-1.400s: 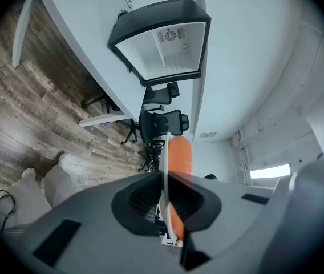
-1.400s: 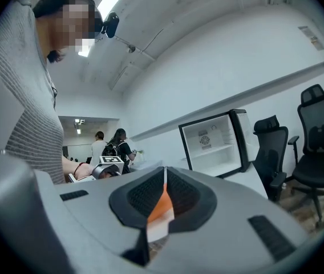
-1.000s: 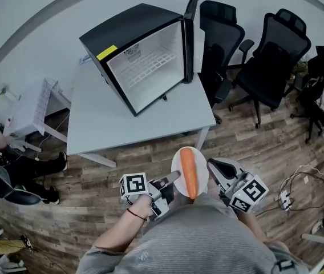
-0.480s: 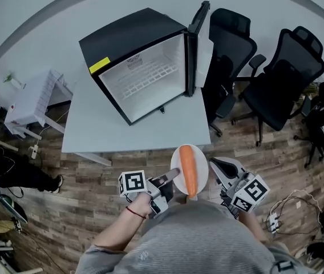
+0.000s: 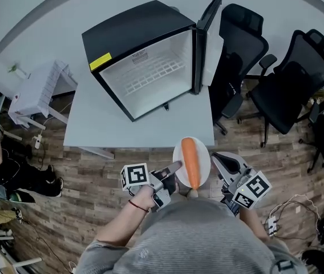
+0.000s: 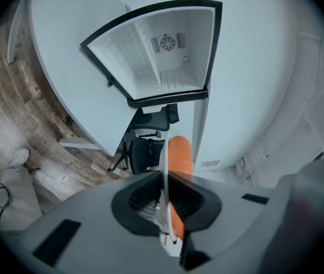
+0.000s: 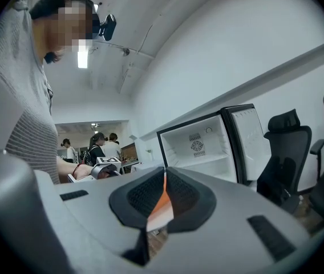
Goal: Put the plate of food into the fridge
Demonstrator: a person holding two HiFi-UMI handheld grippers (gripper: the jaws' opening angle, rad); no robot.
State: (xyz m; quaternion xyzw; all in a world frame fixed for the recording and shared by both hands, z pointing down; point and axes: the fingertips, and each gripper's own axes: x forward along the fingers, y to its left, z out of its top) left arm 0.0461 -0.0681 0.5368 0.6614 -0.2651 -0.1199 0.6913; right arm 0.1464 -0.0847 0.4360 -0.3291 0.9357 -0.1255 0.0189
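So there's a big grey table (image 5: pixel 110 127) with a black mini fridge (image 5: pixel 139 30) sitting on it. The fridge door (image 5: pixel 209 50) is swung wide open to the right, so you see the white inside with its wire shelf. The fridge mouth faces the person, and two black office chairs (image 5: pixel 290 87) stand off to the right. The white plate (image 5: pixel 177 153) hangs in the air over the wood floor, right in front of the person's chest and just at the table's near edge, well apart from the fridge. It's caught from both sides. The left gripper (image 5: pixel 175 167) has its jaws pinched on the plate's left rim, and the left gripper view shows that rim edge-on between the pads. The right gripper (image 5: pixel 214 160) is clamped on the opposite rim the same way, so the plate sits between the two. A single carrot (image 5: pixel 190 161) lies across the plate. Its long axis runs from the person out toward the table, fat end toward the fridge and thin end toward the body.
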